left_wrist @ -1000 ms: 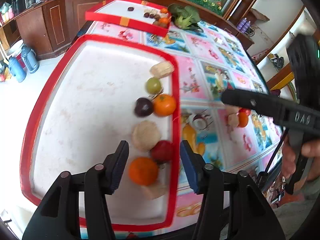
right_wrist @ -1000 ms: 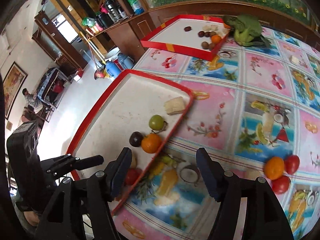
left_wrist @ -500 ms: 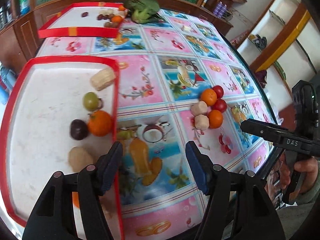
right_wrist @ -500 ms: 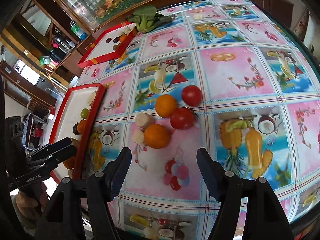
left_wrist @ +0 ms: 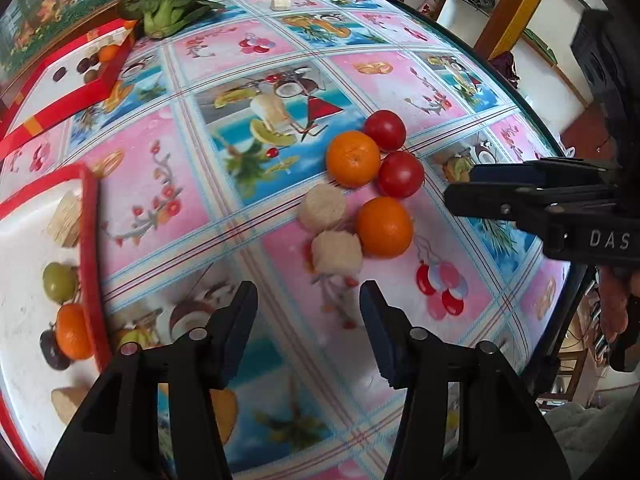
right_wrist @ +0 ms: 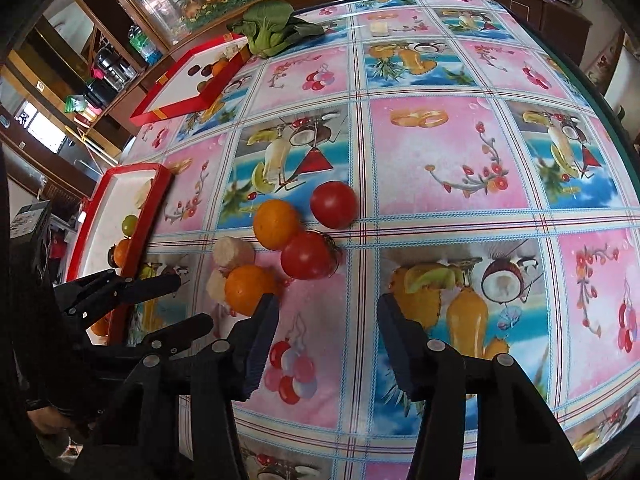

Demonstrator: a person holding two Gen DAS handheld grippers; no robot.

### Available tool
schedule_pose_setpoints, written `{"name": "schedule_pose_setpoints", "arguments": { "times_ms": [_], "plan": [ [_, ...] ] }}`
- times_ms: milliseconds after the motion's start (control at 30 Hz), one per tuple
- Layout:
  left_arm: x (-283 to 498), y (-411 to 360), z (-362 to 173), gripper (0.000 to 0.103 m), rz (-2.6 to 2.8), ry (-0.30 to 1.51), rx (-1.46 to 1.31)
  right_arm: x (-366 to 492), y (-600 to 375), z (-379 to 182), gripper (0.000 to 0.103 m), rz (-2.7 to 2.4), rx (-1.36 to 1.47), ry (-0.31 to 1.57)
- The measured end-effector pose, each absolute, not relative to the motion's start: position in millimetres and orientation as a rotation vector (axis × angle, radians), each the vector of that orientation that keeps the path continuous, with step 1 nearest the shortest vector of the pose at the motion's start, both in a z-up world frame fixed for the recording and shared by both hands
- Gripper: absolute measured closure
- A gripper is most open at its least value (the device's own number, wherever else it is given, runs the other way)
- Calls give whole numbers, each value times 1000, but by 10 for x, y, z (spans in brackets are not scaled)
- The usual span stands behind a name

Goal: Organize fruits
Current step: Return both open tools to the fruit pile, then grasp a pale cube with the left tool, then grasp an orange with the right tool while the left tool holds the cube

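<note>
Loose fruit lies together on the patterned tablecloth: two oranges [left_wrist: 353,159] [left_wrist: 384,227], two tomatoes [left_wrist: 385,130] [left_wrist: 401,174] and two beige peeled pieces [left_wrist: 323,207] [left_wrist: 337,251]. My left gripper [left_wrist: 308,300] hovers just in front of the nearer beige piece, its jaws closing with nothing between them. My right gripper [right_wrist: 328,312] hangs in front of the near tomato [right_wrist: 309,255] and near orange [right_wrist: 250,290], its jaws also closing on nothing. The red-rimmed white tray [left_wrist: 90,240] at the left holds a green fruit [left_wrist: 59,282], an orange [left_wrist: 72,332] and a dark plum [left_wrist: 52,354].
A second red tray [right_wrist: 180,108] with a few small fruits sits at the far left of the table, beside leafy greens [right_wrist: 276,28]. The table edge [left_wrist: 560,148] curves close on the right. Wooden cabinets line the far side.
Both grippers have swung away from the near tray and over to the loose fruit on the tablecloth. Both pairs of jaws stand narrower than before.
</note>
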State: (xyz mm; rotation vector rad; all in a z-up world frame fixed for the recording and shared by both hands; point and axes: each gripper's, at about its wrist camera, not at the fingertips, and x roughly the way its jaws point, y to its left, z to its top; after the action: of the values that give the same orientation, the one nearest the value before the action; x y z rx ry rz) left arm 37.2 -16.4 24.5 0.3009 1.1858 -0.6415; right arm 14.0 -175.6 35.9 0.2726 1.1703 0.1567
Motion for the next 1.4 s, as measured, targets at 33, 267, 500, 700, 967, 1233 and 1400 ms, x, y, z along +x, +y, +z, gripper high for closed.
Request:
{"name": "schedule_pose_setpoints", "arguments": {
  "times_ms": [33,267,500,700,967,1233,1400],
  "plan": [
    [380,-202,234,56,-641,1184,307,173,-1745,335,53,164,266,1177],
    [382,-348,191,79,-647,1175,334,394,-1557,298,57,226,208,1186],
    [266,-342,188,79,-652,1176,335,520,-1439,306,58,242,149,1173],
    [226,-319,190,79,-647,1182,336,529,-1499,280,58,217,160,1174],
    [212,-297,190,79,-644,1187,330,495,-1572,265,57,213,198,1172],
    [241,-171,236,79,-640,1191,275,502,-1549,273,55,232,225,1172],
    [238,-5,299,79,-637,1192,220,481,-1452,313,54,257,194,1162]
  ]
}}
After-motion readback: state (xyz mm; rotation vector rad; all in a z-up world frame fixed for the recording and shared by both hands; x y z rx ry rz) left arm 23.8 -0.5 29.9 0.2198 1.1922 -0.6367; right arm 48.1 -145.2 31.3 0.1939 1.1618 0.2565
